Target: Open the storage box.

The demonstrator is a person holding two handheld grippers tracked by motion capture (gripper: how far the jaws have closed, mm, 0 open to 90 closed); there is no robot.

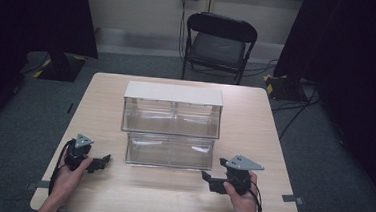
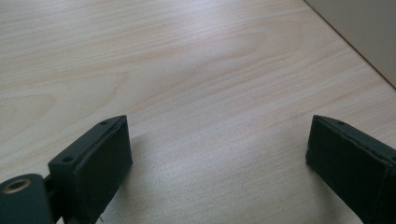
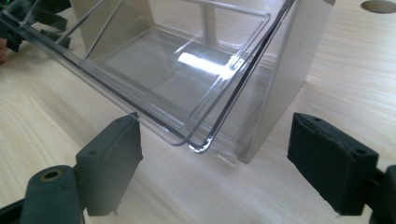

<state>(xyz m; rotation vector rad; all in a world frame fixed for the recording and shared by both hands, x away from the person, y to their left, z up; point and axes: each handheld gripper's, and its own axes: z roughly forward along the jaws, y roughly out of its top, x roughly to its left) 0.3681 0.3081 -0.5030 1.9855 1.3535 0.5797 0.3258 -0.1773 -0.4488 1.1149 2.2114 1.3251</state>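
Note:
A clear two-tier plastic bin (image 1: 171, 125) with a white top stands mid-table; both tiers look empty. Its lower tray's corner (image 3: 196, 140) sits close ahead of my right gripper (image 3: 215, 163), whose jaws stand wide apart with nothing between them. In the high view the right gripper (image 1: 213, 172) rests on the table at the bin's front right, held by a hand. My left gripper (image 1: 103, 161) lies at the bin's front left, also held by a hand. Its jaws (image 2: 215, 158) are open over bare wood.
The light wooden table (image 1: 169, 195) has free room in front of the bin and at both sides. A black folding chair (image 1: 218, 45) stands beyond the far edge. A round hole (image 3: 379, 5) shows in the tabletop in the right gripper view.

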